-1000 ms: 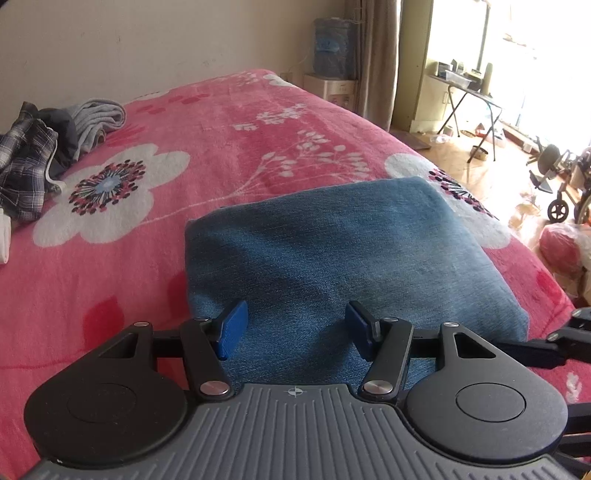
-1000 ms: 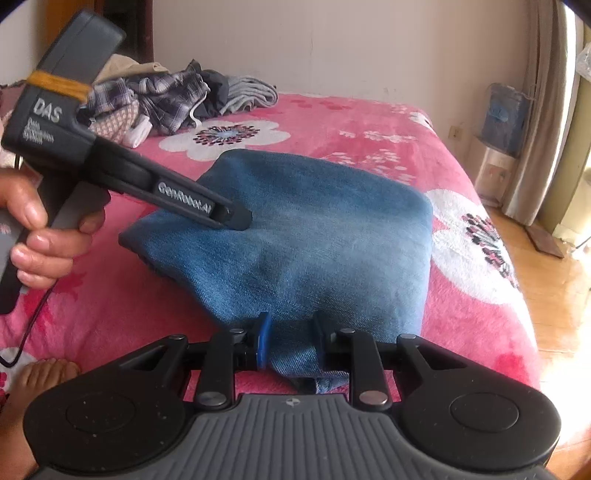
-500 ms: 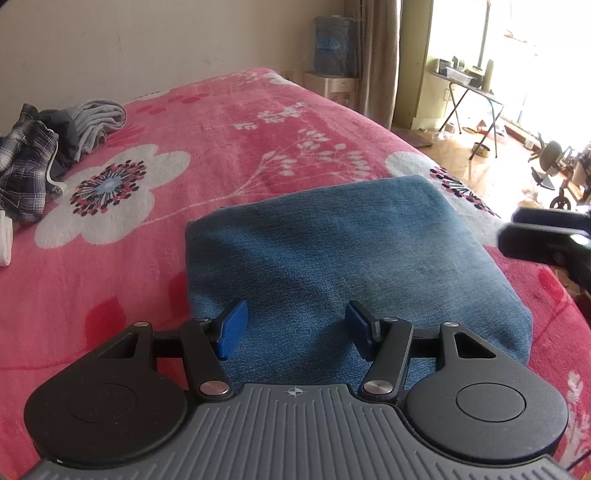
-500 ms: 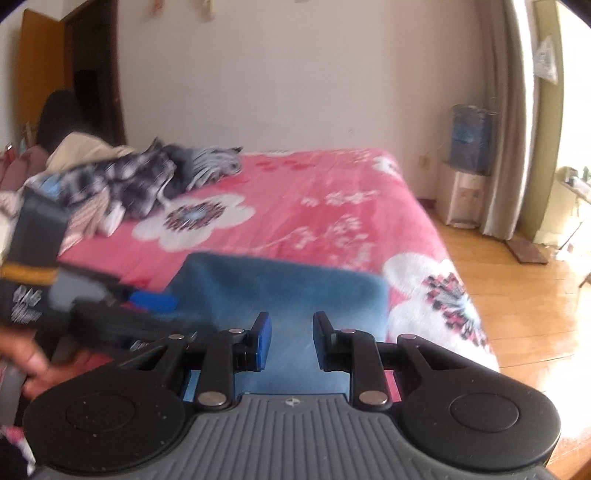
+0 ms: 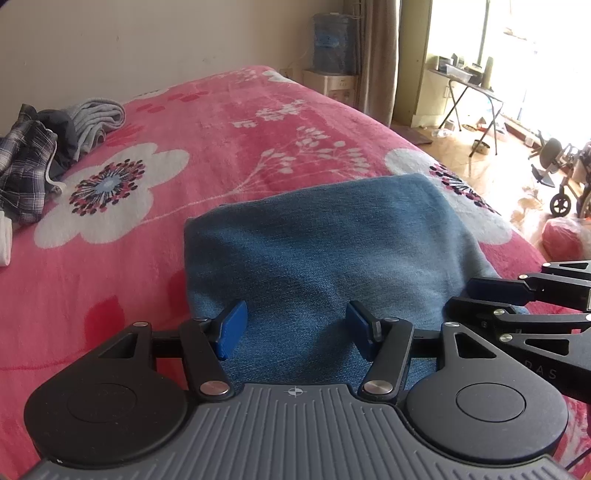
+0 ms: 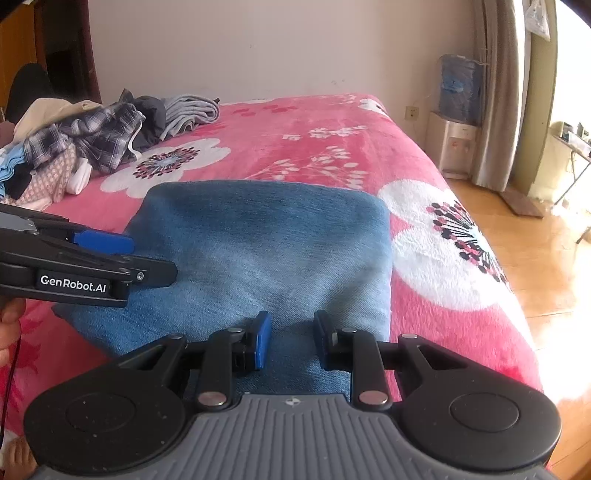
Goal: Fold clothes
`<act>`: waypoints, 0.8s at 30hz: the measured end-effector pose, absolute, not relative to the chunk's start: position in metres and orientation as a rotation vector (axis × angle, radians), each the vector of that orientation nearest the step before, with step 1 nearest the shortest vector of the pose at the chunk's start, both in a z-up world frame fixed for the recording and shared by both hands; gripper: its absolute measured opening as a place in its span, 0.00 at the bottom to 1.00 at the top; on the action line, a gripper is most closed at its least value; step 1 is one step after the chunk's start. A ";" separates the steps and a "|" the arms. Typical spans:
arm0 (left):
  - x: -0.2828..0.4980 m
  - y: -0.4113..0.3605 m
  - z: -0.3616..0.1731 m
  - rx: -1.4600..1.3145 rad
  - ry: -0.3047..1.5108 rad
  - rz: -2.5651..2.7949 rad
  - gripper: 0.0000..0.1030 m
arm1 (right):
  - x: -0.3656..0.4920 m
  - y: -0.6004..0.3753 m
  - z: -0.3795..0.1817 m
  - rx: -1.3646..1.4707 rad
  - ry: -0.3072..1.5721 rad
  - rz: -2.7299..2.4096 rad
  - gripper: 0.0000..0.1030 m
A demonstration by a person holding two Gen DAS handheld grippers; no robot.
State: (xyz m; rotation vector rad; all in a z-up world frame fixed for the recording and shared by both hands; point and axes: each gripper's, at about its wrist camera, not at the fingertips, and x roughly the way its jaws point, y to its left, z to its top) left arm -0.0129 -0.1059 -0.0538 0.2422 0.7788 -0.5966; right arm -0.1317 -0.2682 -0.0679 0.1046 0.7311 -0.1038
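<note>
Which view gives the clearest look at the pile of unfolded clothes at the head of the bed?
The right wrist view: the pile of clothes shows plaid, grey, cream and patterned pieces heaped together on the pink blanket. The left wrist view catches only its edge, plaid and grey fabric, cut off by the frame.

Daylight floods in from the window (image 5: 517, 33) at right — blown out to white there, w/ glare on the wood floor (image 6: 554, 295) too. Rest of the room is evenly bright; the wall (image 6: 277, 48) looks flat and soft. Shadows on the bed cover (image 5: 258, 122) are faint. Both views sharp, no motion blur. Fisheye bends straight lines at the edges — the curtain (image 6: 498, 92) curves, corners go dark.
</note>
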 end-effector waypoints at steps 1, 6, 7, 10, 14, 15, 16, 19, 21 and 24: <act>-0.013 -0.104 -0.052 0.230 0.778 -0.599 0.58 | -0.132 -0.268 -0.069 0.105 0.730 -0.103 0.26; -0.012 -0.094 -0.040 0.136 0.719 -0.629 0.58 | -0.131 -0.269 -0.069 0.122 0.726 -0.108 0.26; -0.012 -0.092 -0.037 0.122 0.703 -0.632 0.58 | -0.131 -0.268 -0.069 0.121 0.727 -0.108 0.26; -0.013 -0.095 -0.031 0.116 0.670 -0.657 0.58 | -0.132 -0.269 -0.069 0.124 0.726 -0.107 0.26; -0.010 -0.105 -0.041 0.134 0.736 -0.685 0.58 | -0.132 -0.269 -0.069 0.124 0.727 -0.108 0.26; -0.009 -0.107 -0.047 0.143 0.768 -0.680 0.58 | -0.131 -0.269 -0.069 0.124 0.727 -0.109 0.26; -0.007 -0.109 -0.053 0.154 0.800 -0.670 0.58 | -0.131 -0.269 -0.069 0.124 0.727 -0.108 0.26; -0.011 -0.107 -0.055 0.162 0.791 -0.672 0.58 | -0.131 -0.269 -0.069 0.123 0.727 -0.108 0.26; -0.010 -0.106 -0.055 0.158 0.795 -0.675 0.58 | -0.132 -0.269 -0.069 0.124 0.727 -0.108 0.26; -0.007 -0.104 -0.056 0.147 0.808 -0.677 0.58 | -0.132 -0.269 -0.069 0.126 0.727 -0.108 0.26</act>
